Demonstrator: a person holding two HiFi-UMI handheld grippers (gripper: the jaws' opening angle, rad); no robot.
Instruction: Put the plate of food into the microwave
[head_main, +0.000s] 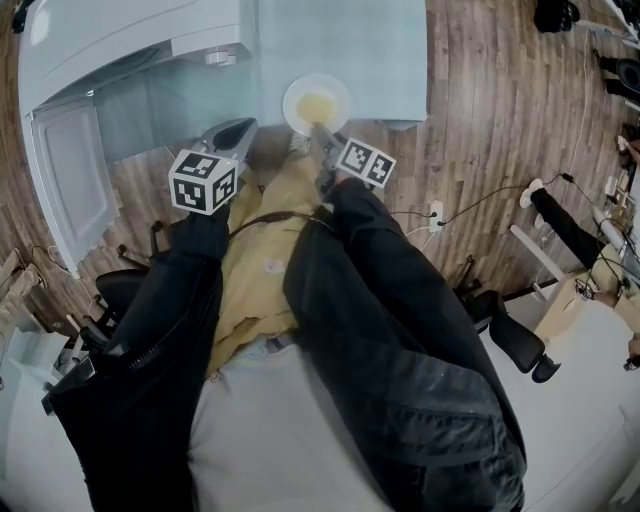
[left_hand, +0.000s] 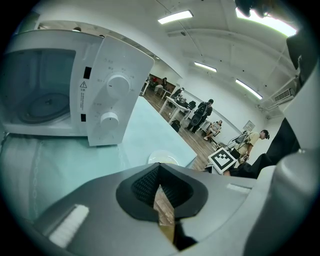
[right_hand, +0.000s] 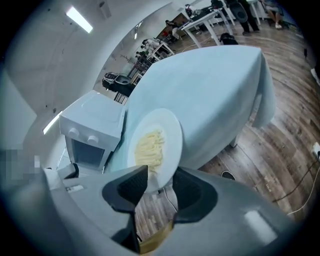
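A white plate of pale noodles sits at the front edge of the table, which is draped in light blue cloth. My right gripper reaches it from the front. In the right gripper view the plate's near rim lies between the jaws of that gripper, which stand open with a gap on the right side. The white microwave stands at the table's left, its door swung open. My left gripper hovers left of the plate, shut and empty, facing the microwave.
The microwave's control panel with two knobs faces my left gripper. Office chairs stand on the wooden floor to the right, and a power strip with cables lies there too. People stand far back in the room.
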